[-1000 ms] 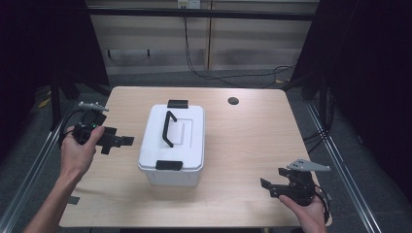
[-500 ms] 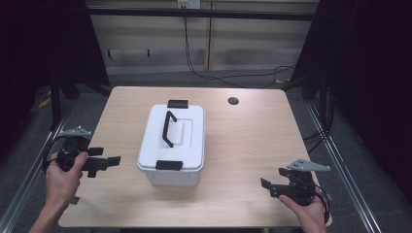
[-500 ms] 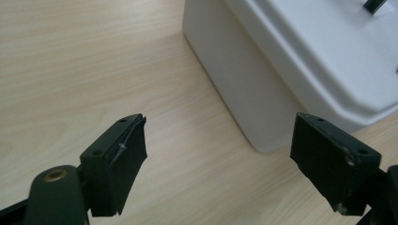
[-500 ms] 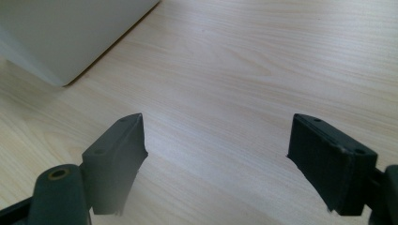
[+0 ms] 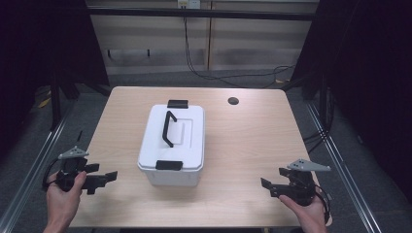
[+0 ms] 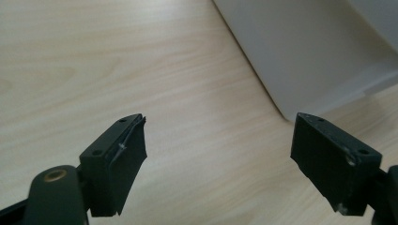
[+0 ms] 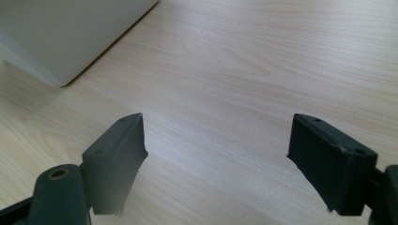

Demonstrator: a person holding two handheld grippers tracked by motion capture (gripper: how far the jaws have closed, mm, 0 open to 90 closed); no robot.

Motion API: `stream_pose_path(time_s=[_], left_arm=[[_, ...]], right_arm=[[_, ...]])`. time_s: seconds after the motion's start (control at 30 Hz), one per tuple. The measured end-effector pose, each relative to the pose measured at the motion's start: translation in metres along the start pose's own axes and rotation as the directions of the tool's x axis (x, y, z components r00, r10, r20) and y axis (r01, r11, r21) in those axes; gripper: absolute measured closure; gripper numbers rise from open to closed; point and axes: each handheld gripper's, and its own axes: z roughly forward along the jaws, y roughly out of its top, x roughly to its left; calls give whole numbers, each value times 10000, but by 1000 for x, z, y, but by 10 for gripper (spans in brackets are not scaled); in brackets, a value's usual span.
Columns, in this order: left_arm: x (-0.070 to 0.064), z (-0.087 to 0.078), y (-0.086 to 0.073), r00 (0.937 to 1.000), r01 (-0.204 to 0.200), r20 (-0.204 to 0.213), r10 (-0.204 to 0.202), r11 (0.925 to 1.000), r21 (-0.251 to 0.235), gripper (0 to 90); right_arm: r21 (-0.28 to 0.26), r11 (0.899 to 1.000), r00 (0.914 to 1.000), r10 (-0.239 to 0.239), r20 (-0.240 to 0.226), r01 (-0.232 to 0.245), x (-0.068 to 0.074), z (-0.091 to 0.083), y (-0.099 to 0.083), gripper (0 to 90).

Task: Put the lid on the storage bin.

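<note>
A white lidded storage box point(image 5: 173, 141) with a black handle and two black latches stands in the middle of the wooden table point(image 5: 243, 141). My left gripper point(image 5: 108, 177) rests near the table's front left corner, open, its jaws pointing right toward the box with nothing between them. The box's lower wall point(image 6: 309, 51) fills the upper right of the left gripper view. My right gripper point(image 5: 267, 185) sits near the front right corner, open and empty, jaws pointing left. A corner of the box point(image 7: 65, 33) shows at the upper left of the right gripper view.
A round dark cable hole point(image 5: 233, 101) lies in the table's far right part. Metal frame rails run along both sides of the table. Bare wood lies between each gripper and the box.
My left gripper has moved from beside the box's far left toward the front left corner of the table. The right gripper has stayed put.
</note>
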Motion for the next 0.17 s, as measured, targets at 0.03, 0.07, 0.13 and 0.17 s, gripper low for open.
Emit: stream_pose_path(time_s=[0.03, 0.07, 0.13, 0.17], left_arm=[[1, 1, -3, 10000, 8, 84, -8, 10000, 22, 178], [3, 3, -6, 9997, -175, 168, 172, 9997, 171, 175], [5, 6, -10, 9991, -146, 406, 136, 9996, 236, 167], [5, 10, -12, 9995, -189, 275, 179, 9992, 357, 167]], right_arm=[[-17, 10000, 10000, -13, 1, 13, 0, 0, 0, 185], [-28, 10000, 10000, -34, 10, 34, 0, 0, 0, 185], [84, 9999, 9999, -138, 16, 138, 1, 1, 0, 185], [126, 9997, 9998, -202, 16, 202, 2, 2, 0, 185]])
